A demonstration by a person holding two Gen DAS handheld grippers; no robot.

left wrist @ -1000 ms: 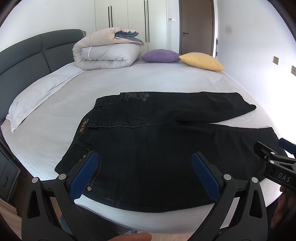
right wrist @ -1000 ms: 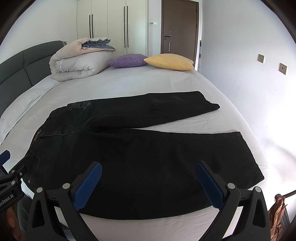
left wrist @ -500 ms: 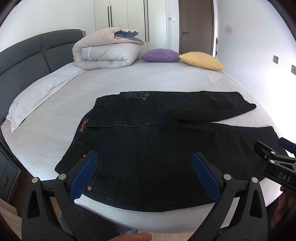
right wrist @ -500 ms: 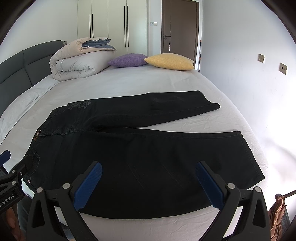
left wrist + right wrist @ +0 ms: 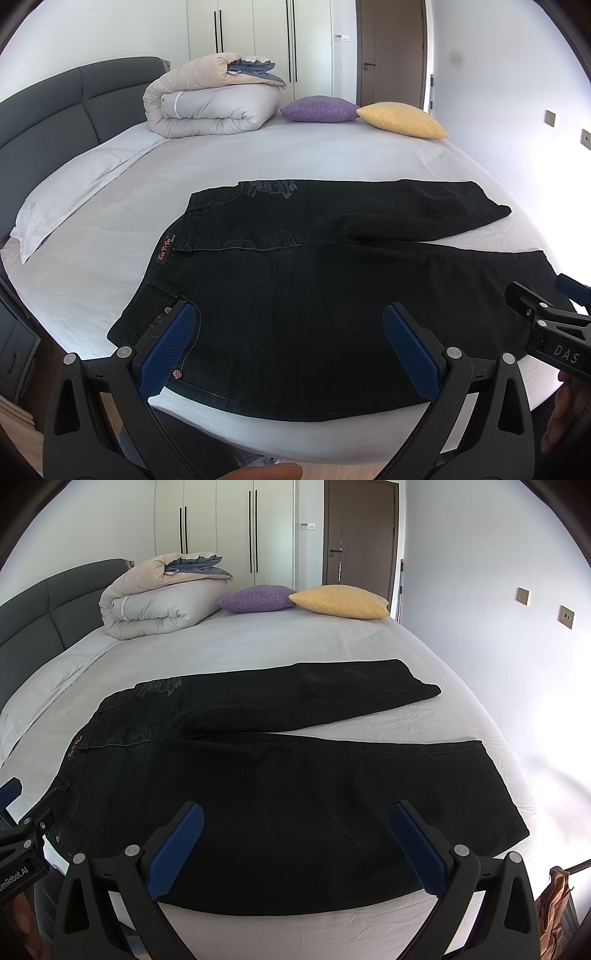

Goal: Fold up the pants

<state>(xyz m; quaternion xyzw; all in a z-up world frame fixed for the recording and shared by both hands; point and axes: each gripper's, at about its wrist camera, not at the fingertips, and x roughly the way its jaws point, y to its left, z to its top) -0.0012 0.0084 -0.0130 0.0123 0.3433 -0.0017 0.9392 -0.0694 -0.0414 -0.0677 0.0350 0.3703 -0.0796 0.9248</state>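
Black denim pants [image 5: 314,295] flat on white-sheeted bed [image 5: 295,155], waist left, legs splayed right | left gripper [image 5: 291,345] spread above waist pocket; right gripper [image 5: 297,843] spread above near leg | both empty | advice: pinch near waist corner and near hem together, carry onto far leg, edges matched.

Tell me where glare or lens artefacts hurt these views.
Left wrist view: a dark smudge on the white wall, fisheye bending the white bed. Right wrist view: the wall and bed edge wash out at right; the black denim pants lose fold detail.
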